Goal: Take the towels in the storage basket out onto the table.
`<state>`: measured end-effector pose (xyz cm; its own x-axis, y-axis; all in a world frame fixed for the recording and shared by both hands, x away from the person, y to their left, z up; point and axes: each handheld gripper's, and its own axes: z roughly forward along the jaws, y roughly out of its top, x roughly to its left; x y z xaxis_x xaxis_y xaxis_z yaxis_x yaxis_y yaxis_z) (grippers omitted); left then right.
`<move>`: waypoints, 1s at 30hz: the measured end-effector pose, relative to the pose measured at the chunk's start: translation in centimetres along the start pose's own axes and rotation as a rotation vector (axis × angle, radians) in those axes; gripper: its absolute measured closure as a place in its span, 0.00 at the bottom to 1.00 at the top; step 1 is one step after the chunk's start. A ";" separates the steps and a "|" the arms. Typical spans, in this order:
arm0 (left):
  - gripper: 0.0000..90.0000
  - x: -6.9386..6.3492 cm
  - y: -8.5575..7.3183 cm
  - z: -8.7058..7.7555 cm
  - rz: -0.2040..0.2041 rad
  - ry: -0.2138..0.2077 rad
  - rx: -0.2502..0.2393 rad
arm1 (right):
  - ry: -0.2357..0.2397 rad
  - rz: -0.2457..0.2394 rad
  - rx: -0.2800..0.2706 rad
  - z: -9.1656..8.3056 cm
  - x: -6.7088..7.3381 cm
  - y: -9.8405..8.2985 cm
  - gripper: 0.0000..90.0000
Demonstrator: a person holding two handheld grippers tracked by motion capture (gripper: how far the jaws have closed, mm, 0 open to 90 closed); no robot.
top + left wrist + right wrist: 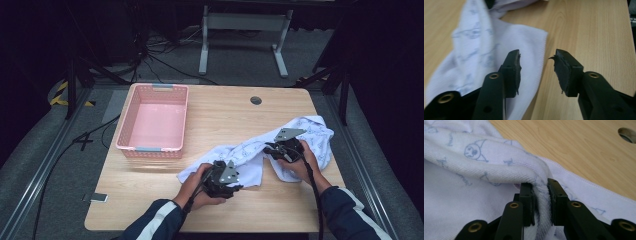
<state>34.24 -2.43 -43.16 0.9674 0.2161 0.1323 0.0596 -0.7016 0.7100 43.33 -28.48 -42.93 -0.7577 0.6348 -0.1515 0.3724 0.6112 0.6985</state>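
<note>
A white towel with a pale blue cartoon print (260, 152) lies crumpled across the right half of the wooden table (225, 115). My right gripper (286, 150) is shut on a thick fold of the towel (499, 165), which is pinched between its pads (530, 202). My left gripper (223, 180) hovers at the towel's near left end. In the left gripper view its jaws stand apart over the towel (486, 50) edge and bare wood, with nothing between the pads (564, 72).
A pink plastic basket (131, 131), with nothing in it, stands at the table's left. A round cable hole (256, 100) is in the table's far part. A small flat device (99, 198) lies at the near left corner.
</note>
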 end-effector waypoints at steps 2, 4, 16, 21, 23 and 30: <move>0.56 0.1 0.2 1.4 -0.007 0.006 0.036 | 0.008 0.006 0.005 0.2 0.1 -0.1 0.75; 0.52 0.3 0.2 2.5 -0.017 0.009 0.071 | 0.014 -0.003 -0.002 0.0 0.1 -0.2 0.65; 0.70 1.9 -0.7 4.0 -0.105 -0.005 0.071 | 0.034 0.039 -0.079 -5.5 -0.7 -2.3 0.58; 0.91 2.2 -0.7 4.0 -0.078 0.018 0.077 | 0.085 -0.083 -0.055 -5.3 2.5 -2.7 0.66; 0.94 2.4 -0.6 3.9 -0.085 0.011 0.083 | 0.067 -0.091 -0.029 -4.2 3.1 -2.7 0.59; 0.95 2.3 -0.8 1.0 -0.080 0.014 0.055 | 0.048 -0.116 0.033 -3.2 2.6 -3.2 0.91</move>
<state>36.68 -2.05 -44.17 0.9556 0.2817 0.0865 0.1502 -0.7182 0.6794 38.49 -30.31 -43.29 -0.8212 0.5359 -0.1962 0.2971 0.6950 0.6547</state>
